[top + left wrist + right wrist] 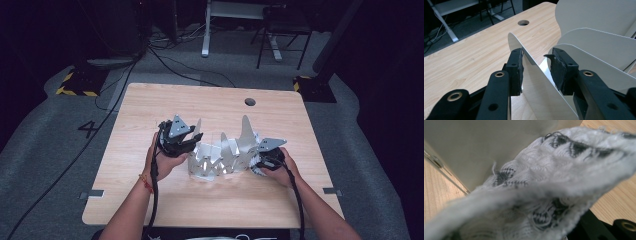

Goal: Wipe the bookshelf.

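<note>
My left gripper [535, 66] straddles one rack [220, 155] divider, jaws spread; my right gripper [265, 162] pinches the cloth [544, 187]; wiping seems unfinished.

Overhead light brightens the table [150, 110]; the floor beyond it sinks into dark. The cloth [544, 185] is blurred close up.

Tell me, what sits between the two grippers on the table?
A white metal rack with upright divider fins, seen in the high view, between the left gripper and the right gripper.

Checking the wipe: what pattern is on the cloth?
White cloth with black woven checks, clearest in right gripper view.
</note>
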The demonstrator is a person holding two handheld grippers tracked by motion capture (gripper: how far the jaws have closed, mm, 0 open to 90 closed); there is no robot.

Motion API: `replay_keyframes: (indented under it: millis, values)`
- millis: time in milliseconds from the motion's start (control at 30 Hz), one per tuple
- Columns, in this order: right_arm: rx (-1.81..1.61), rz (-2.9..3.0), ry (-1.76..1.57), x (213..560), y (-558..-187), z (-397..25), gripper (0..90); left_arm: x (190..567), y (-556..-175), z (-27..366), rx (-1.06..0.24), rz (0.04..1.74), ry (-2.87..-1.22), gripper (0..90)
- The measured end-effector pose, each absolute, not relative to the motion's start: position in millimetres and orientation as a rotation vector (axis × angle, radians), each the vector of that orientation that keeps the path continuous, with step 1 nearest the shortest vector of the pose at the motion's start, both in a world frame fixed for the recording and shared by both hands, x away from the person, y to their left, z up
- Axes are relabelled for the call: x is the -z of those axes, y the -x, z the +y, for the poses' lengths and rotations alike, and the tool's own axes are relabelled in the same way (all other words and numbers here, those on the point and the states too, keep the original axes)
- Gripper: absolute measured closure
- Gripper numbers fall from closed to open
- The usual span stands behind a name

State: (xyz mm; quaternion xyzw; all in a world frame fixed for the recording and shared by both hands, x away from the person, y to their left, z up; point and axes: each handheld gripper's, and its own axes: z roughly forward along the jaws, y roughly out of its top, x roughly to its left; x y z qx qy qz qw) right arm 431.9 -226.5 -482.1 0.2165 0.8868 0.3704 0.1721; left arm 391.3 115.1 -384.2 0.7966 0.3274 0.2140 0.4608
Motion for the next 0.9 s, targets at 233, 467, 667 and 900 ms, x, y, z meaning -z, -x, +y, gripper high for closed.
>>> replay_keyframes:
  millis: [233,467,667,900]
  values:
    - [-1.150,2.409,-0.586,455,-426,-233,74.9,385,-393,115,-0.520,0.806,-1.952,61.9]
    - [-1.283,2.259,-0.540,421,-412,-242,74.7,385,-392,115,-0.522,0.806,-1.955,61.9]
    - [-1.286,2.259,-0.533,420,-411,-242,74.8,385,-393,116,-0.512,0.805,-1.953,61.6]
    - [-1.240,2.407,-0.574,452,-420,-240,74.9,385,-393,116,-0.516,0.806,-1.949,61.6]
